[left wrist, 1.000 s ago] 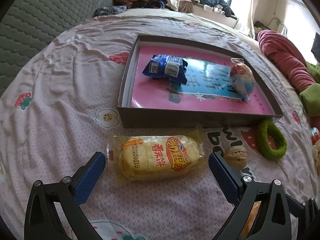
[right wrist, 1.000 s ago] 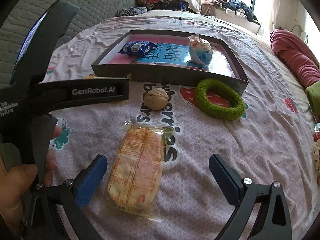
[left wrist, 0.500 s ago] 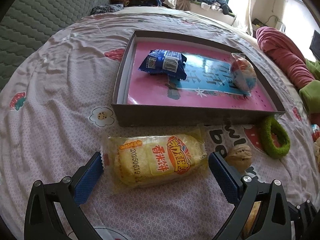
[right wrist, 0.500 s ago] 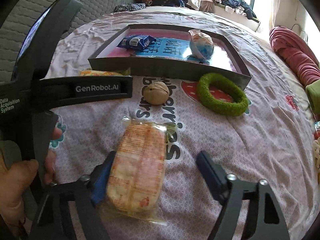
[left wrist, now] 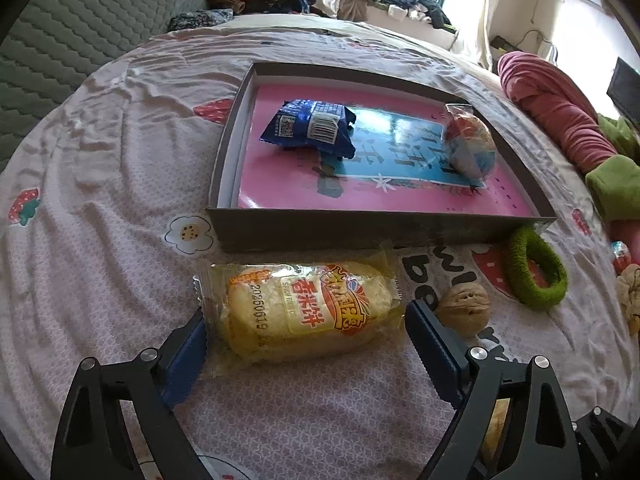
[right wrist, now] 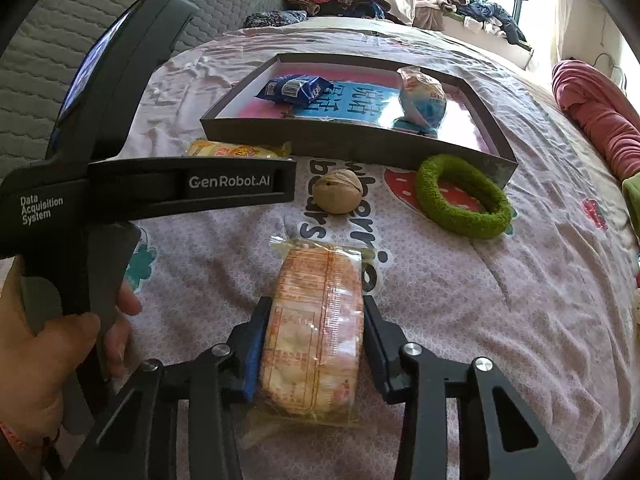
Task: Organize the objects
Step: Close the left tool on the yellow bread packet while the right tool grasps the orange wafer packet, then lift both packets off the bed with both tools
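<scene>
On the bed (left wrist: 100, 184), the left claw (left wrist: 306, 332) is closing around a yellow rice cracker pack (left wrist: 304, 312) lying crosswise between its pads. The right claw (right wrist: 312, 332) is closing, pads touching an orange snack pack (right wrist: 316, 332) pointing straight ahead, its near end hidden.

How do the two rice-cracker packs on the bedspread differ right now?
The yellow pack lies crosswise, label up, beside the tray; the orange pack lies lengthwise, farther from the tray. The left hand-held gripper is closing with the yellow pack between its jaws; the right hand-held gripper is closing with its pads against the orange pack. Both are clear-wrapped.
</scene>
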